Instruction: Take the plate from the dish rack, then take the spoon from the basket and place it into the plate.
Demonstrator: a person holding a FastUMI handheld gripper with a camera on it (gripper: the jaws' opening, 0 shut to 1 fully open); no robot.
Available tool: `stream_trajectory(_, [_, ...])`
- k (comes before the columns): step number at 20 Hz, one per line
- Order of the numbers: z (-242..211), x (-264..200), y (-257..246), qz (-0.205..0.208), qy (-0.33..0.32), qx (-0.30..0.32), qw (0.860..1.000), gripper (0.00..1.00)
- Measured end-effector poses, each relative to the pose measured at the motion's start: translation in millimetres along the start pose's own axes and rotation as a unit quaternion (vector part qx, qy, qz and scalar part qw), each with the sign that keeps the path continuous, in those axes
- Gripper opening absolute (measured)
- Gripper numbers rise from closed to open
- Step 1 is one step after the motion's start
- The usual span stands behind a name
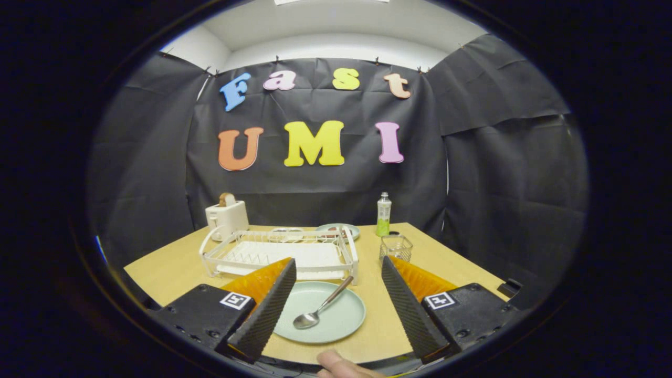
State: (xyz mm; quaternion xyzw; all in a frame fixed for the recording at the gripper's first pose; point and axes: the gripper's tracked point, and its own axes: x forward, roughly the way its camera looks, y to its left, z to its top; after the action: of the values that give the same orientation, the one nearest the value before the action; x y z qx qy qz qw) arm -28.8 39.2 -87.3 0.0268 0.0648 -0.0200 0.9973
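Gripper view: spoon (pixel 321 306) lies in plate (pixel 320 312) on counter (pixel 173 268); your hand-held gripper (pixel 336 302) is released, empty. Task looks done; back off.

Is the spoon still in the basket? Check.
No: the spoon lies in the plate between the open hand-held gripper fingers.

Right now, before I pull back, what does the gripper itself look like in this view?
The gripper has two wedge-shaped fingers whose inner faces carry a fine ribbed texture. Each is mounted on a black block fastened with screws, and each block bears a small square black-and-white marker. The fingers stand apart, empty, either side of the plate with the spoon. A fingertip shows below.
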Motion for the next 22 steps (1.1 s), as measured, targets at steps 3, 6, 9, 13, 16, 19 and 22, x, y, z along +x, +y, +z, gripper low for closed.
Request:
stream_trajectory(3, [6.4,-15.5,1.9,0.012,0.002,-0.005,1.000,1.00])
stream_trajectory(6, [11.8,-26.8,-0.2,0.009,0.004,-0.012,1.000,1.00])
stream_trajectory(9, [15.6,-31.0,-2.9,-0.003,0.000,-0.030,1.000,1.00])
stream_trajectory(13, [13.2,-33.6,1.5,0.004,0.002,-0.033,0.999,1.00])
stream_trajectory(16, [9.0,-31.2,-0.2,0.007,0.008,-0.021,1.000,1.00])
stream_trajectory(19, [4.1,-28.1,-8.0,0.000,0.018,-0.018,1.000,1.00])
stream_trajectory(22, [3.9,-28.4,-10.8,-0.004,0.015,-0.020,1.000,1.00])
